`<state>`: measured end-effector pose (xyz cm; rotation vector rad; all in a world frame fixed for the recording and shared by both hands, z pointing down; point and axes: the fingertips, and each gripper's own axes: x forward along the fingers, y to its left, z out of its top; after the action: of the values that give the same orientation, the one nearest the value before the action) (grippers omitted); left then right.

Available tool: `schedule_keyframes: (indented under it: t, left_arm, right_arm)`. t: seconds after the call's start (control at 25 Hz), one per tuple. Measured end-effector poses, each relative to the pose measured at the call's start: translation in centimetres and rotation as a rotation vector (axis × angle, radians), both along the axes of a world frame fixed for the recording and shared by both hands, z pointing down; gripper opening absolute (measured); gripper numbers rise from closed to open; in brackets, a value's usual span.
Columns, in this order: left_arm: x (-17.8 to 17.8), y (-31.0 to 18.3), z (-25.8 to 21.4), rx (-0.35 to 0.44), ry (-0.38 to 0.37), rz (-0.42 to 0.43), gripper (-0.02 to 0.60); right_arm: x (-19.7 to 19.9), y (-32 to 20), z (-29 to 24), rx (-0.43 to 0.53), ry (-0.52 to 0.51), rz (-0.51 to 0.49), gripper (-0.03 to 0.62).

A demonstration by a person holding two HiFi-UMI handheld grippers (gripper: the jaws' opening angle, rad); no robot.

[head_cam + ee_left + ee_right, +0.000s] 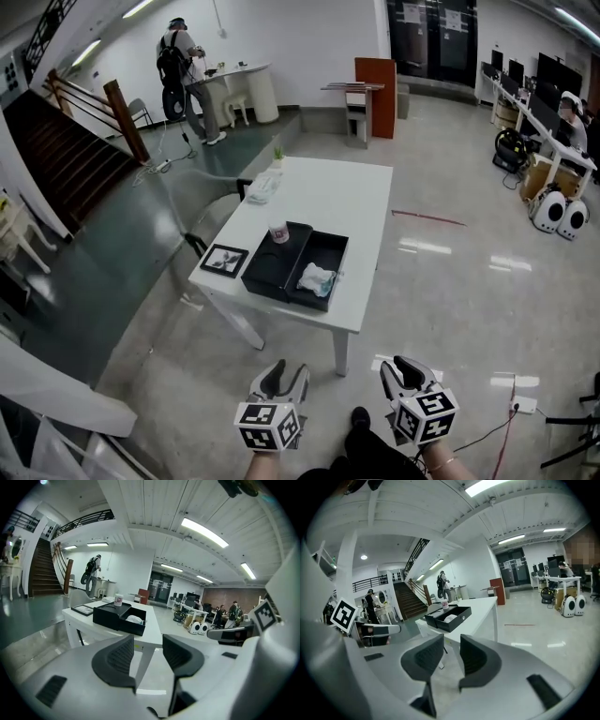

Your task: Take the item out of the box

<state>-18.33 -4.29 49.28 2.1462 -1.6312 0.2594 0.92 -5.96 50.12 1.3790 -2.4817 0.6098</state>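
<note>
The person stands back from the white rectangular table (349, 199), and both tools are held low over the glossy grey floor (450, 300), well apart from the table. The left gripper (281, 375) has its two dark ribbed jaws spread, and between them only the floor and a table leg are seen (nothing is gripped). The right gripper (405, 367) also has its jaws apart and empty.

On the near part of the table lies the open black box (267, 272), made of two shallow halves side by side. The crumpled white item (316, 278) rests inside the right half, not yet taken out. A small white cup with a red pattern (279, 232) stands at the far end of the left half; if it is inside or just behind, I cannot tell. Just left of the box lies a black-framed picture (225, 260). Farther back on the table is a clear plastic bag (264, 186).
</note>
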Motion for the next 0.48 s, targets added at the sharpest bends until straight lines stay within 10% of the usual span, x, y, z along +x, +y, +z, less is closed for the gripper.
schedule_keyframes:
  t: [0.48]
  left_arm:
    - [-0.7,-9.8,-0.9,-0.022,-0.113,-0.032,0.183]
  right_arm:
    - [-0.2,-9.9,-0.4,-0.004,-0.019,-0.08,0.104]
